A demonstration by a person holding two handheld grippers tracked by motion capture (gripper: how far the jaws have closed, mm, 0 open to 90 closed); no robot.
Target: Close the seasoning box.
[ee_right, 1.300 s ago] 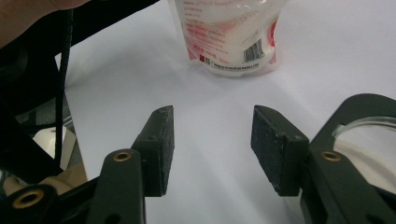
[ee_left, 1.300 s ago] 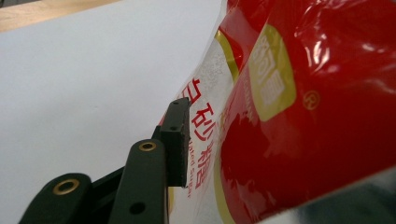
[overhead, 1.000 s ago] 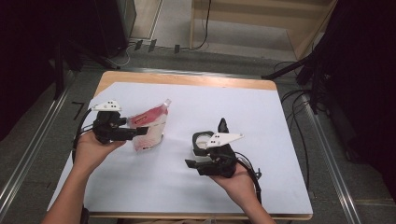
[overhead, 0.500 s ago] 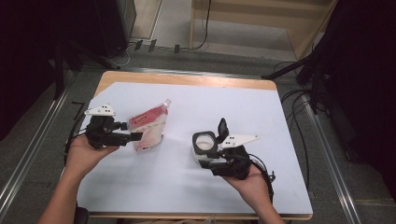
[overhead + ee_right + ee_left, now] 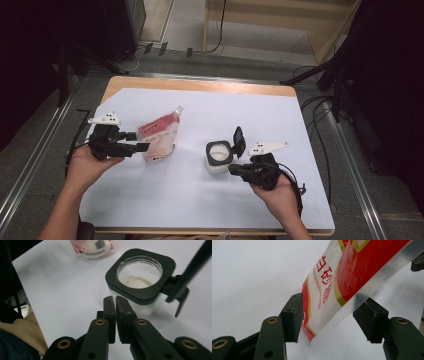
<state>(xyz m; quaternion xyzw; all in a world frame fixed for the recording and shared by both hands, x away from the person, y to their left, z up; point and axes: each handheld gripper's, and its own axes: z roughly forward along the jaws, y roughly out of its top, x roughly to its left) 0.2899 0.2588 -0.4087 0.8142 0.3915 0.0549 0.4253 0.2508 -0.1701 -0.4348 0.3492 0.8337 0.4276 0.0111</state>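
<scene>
A red and white sugar pouch (image 5: 161, 138) (image 5: 352, 267) stands tilted on the white sheet, its spout pointing up and away. My left gripper (image 5: 142, 141) (image 5: 332, 315) is shut on its lower edge, one pad on each side. A small clear jar (image 5: 218, 159) (image 5: 146, 296) with a black collar holds white grains, and its hinged black lid (image 5: 239, 140) (image 5: 185, 277) stands flipped open. My right gripper (image 5: 231, 170) (image 5: 115, 299) lies just right of the jar, tips near the collar. Its jaws have just been closing and are shut, with nothing between them.
The white sheet (image 5: 200, 210) covers a wooden table whose far edge (image 5: 200, 85) shows bare wood. Cables (image 5: 320, 115) hang off the right side. Metal floor rails (image 5: 35, 150) run along both sides. The pouch's base (image 5: 91, 247) shows beyond the jar.
My right gripper has drawn back to the right, away from the jar, which stayed in place with its lid open. The left gripper and pouch have hardly moved.
</scene>
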